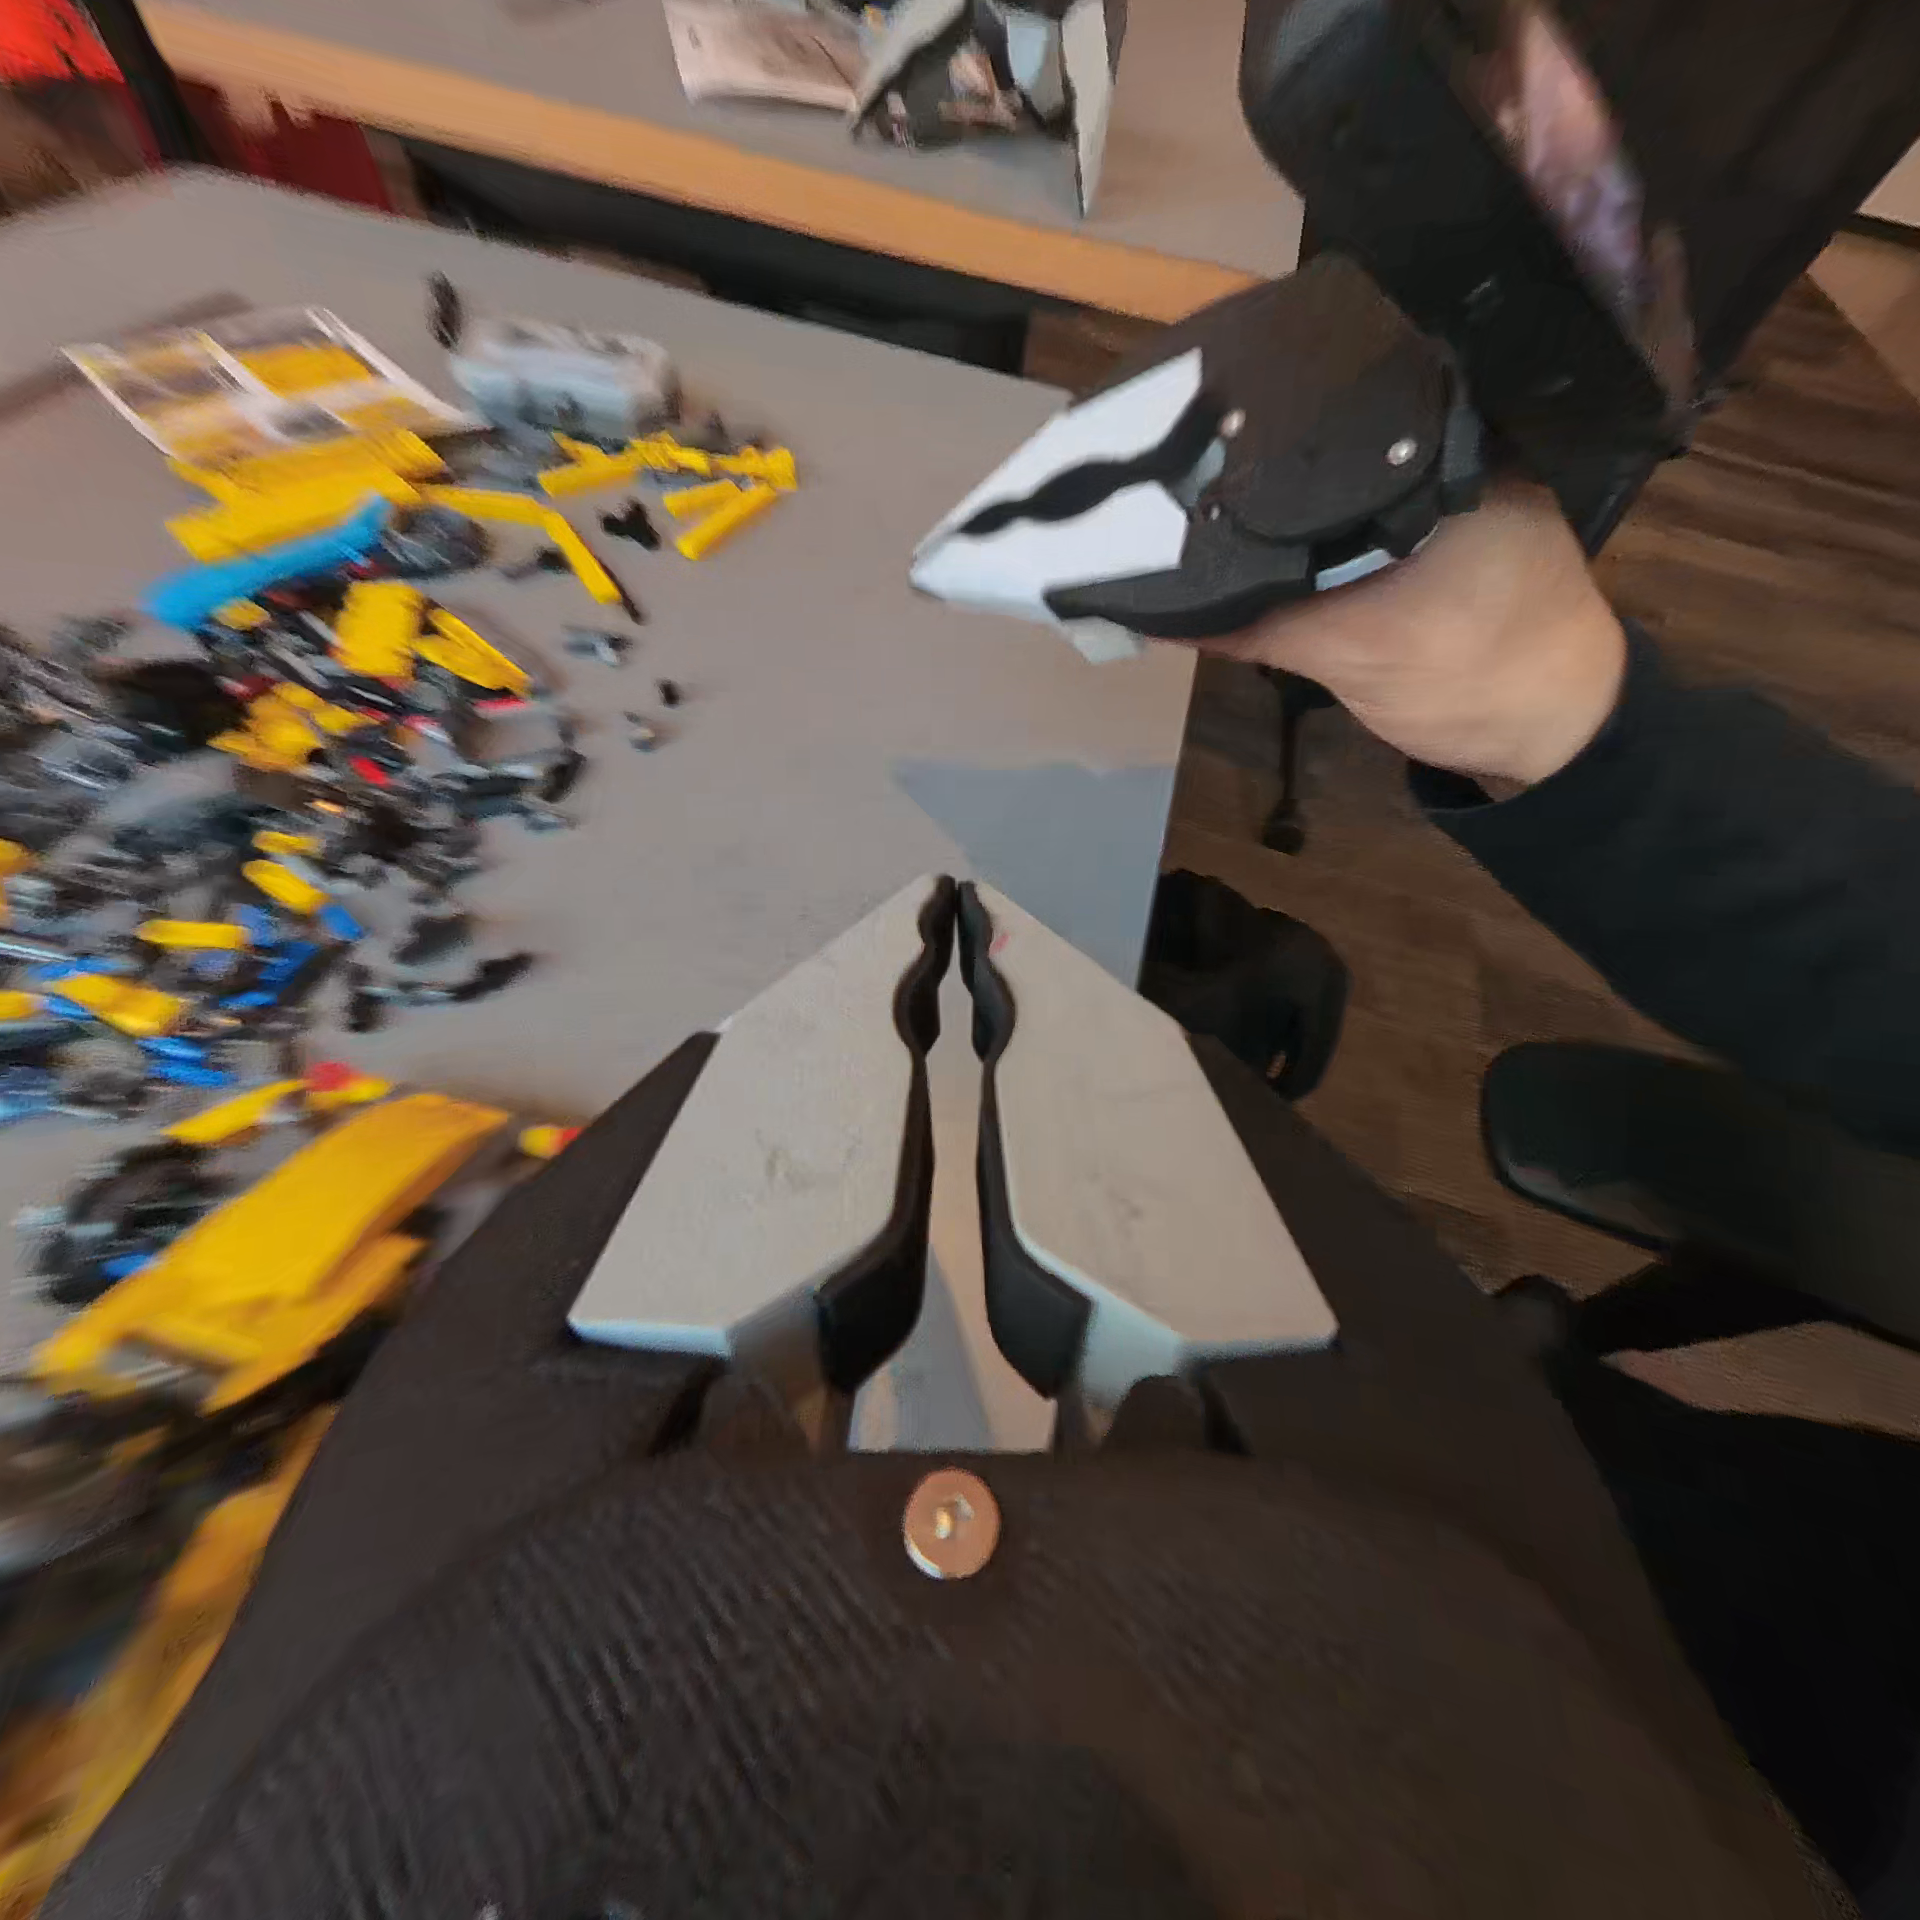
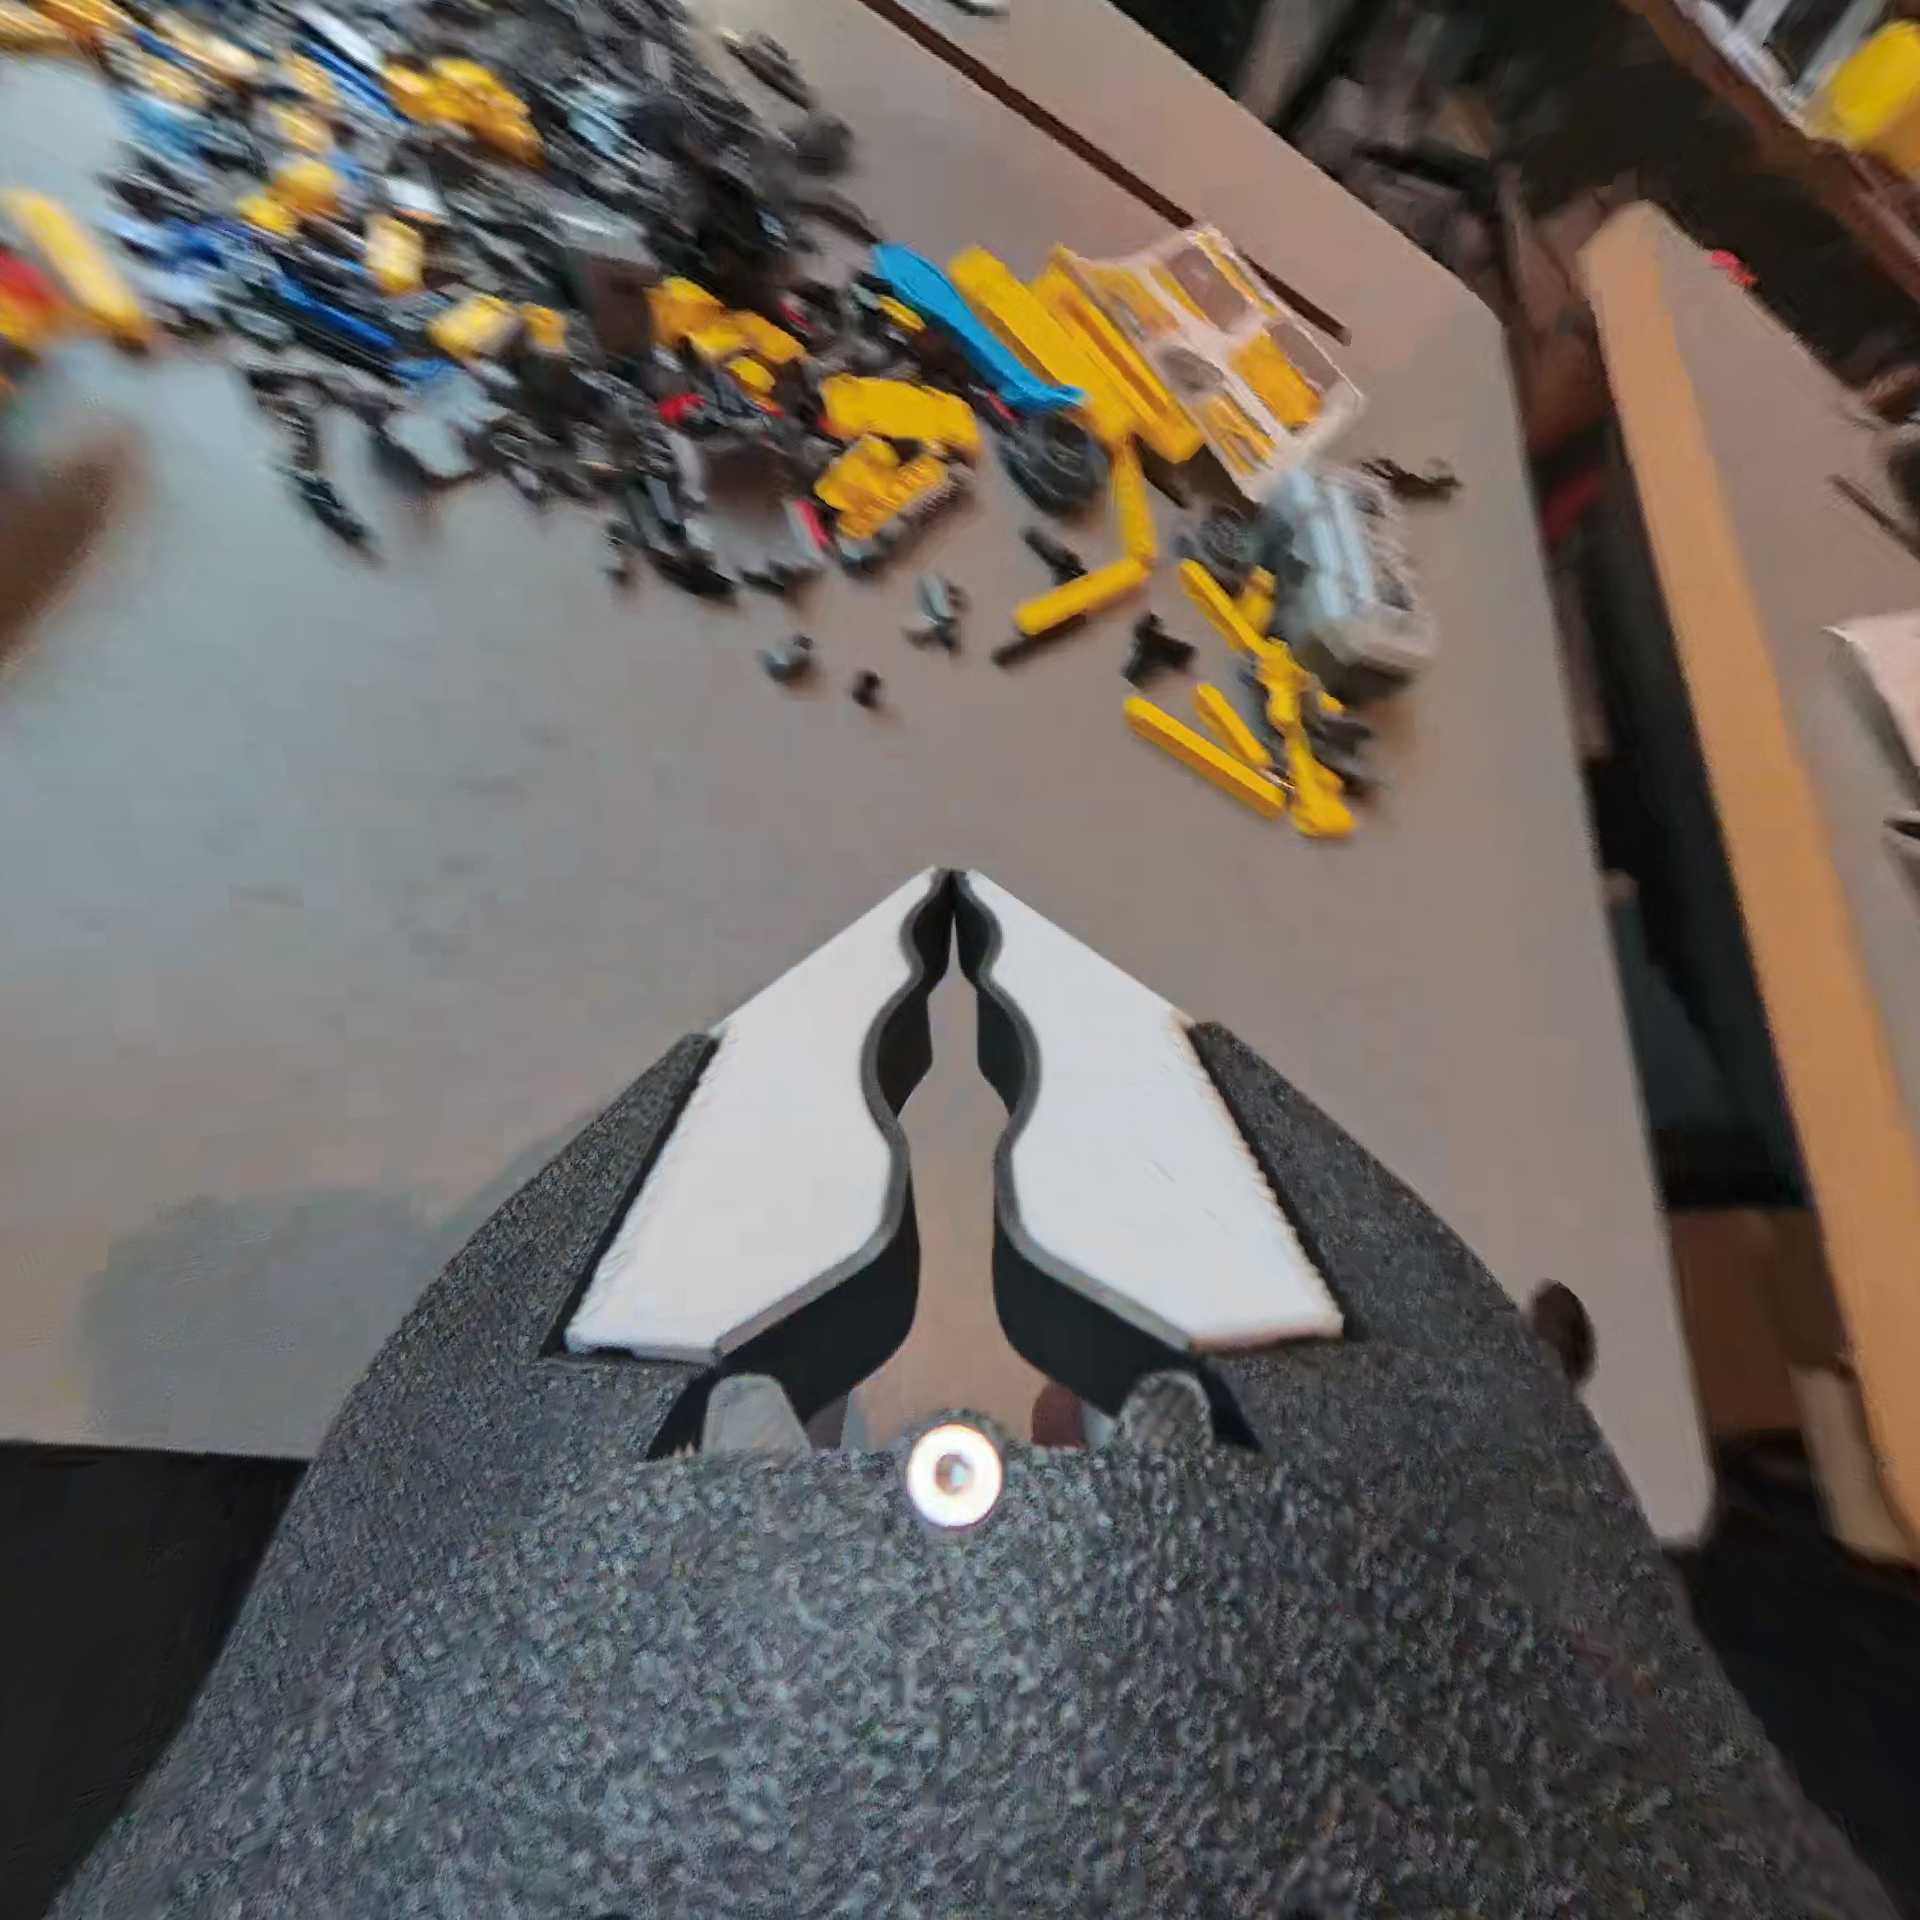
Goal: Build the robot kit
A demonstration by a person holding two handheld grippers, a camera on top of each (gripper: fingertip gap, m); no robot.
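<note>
Both grippers are empty right now. The left gripper (image 1: 954, 896) has its tips pinched together with nothing between them, hanging over the near right corner of the grey desk (image 1: 831, 665). The right gripper (image 2: 952, 881) is the same deal, tips touching and nothing caught in them, over a bare stretch of the desk (image 2: 416, 831). From the left wrist view you can also see the right gripper (image 1: 935, 561) up in the air off the desk's right edge, held in a person's hand (image 1: 1455, 665) with a dark sleeve (image 1: 1714, 883). Further out there's a big messy pile of building-brick parts (image 1: 312, 727), mostly yellow, black and blue, well apart from both grippers; it's pretty blurry so I can't make out single pieces in the thick of it. A few loose yellow beams (image 2: 1205, 753) lie at the edge of the pile (image 2: 623, 343), a blue curved piece (image 2: 966, 322) sits beside some long yellow ones, and a yellow printed booklet (image 1: 260, 384) lies at the far side. Behind that is a second desk (image 1: 665, 156) with a wooden edge and some papers (image 1: 769, 52) on it.
</note>
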